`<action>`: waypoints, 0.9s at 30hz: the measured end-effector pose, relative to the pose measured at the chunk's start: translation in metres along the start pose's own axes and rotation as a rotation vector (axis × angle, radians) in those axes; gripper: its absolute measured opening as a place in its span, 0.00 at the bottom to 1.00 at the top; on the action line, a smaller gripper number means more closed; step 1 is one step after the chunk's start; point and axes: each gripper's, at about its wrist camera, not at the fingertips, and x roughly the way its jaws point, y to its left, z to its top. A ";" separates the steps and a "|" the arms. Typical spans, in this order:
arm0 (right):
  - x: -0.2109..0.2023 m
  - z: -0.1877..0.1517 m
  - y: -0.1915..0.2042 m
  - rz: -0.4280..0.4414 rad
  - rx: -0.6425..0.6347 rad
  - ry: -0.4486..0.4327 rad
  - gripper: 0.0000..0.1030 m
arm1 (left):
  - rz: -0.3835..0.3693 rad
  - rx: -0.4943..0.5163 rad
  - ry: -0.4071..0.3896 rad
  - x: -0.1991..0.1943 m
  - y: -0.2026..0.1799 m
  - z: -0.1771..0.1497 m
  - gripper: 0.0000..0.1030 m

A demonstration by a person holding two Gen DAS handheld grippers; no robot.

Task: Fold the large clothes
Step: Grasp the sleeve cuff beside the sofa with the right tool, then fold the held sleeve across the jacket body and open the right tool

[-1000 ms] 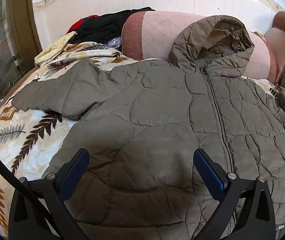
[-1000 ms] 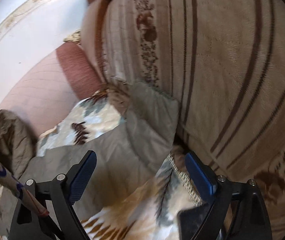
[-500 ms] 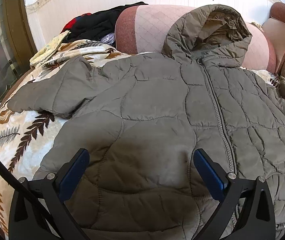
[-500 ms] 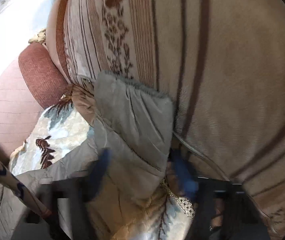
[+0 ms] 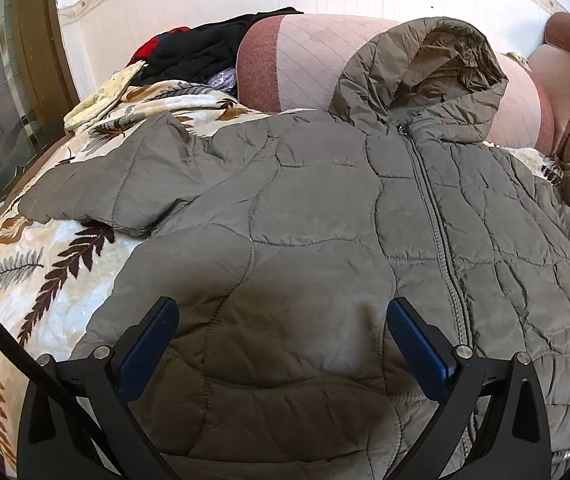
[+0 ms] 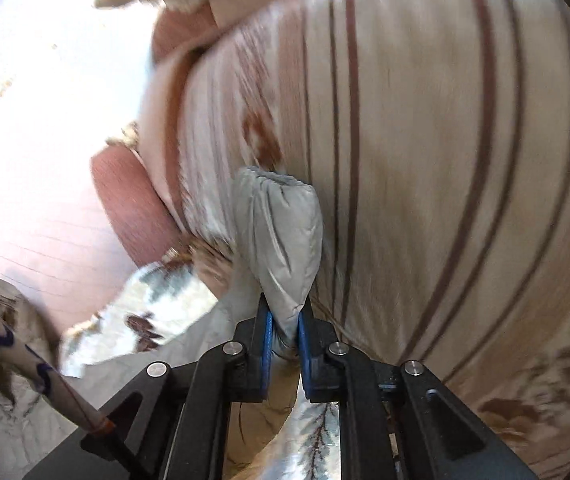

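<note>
An olive-grey quilted hooded jacket (image 5: 325, 220) lies face up, zipped, across a leaf-print blanket (image 5: 45, 264), its hood (image 5: 437, 64) against a pink bolster. One sleeve (image 5: 125, 184) stretches out to the left. My left gripper (image 5: 281, 320) hovers open over the jacket's lower front, nothing between its blue pads. In the right wrist view, my right gripper (image 6: 285, 328) has its jaws closing on the cuff end of the other sleeve (image 6: 285, 232); the pads pinch the fabric and the cuff stands up, lifted off the blanket.
A pink quilted bolster (image 5: 305, 60) runs along the back by the white wall. Dark and red clothes (image 5: 197, 52) are piled at the back left. A large striped beige cushion (image 6: 445, 160) rises right beside the held sleeve. A dark wooden door frame (image 5: 17, 80) stands left.
The right gripper went from wide open to pinched on the sleeve cuff and has lifted it. The left gripper stays open over the jacket, barely shifted.
</note>
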 end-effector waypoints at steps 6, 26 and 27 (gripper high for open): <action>-0.078 0.020 0.033 0.127 -0.028 -0.089 0.12 | -0.007 -0.022 -0.008 -0.005 0.006 0.002 1.00; -0.211 -0.101 0.262 0.598 -0.384 -0.007 0.11 | 0.016 -0.144 -0.039 -0.024 0.060 0.006 1.00; -0.208 -0.114 0.271 0.613 -0.402 0.019 0.11 | 0.018 -0.149 -0.039 -0.023 0.062 0.006 1.00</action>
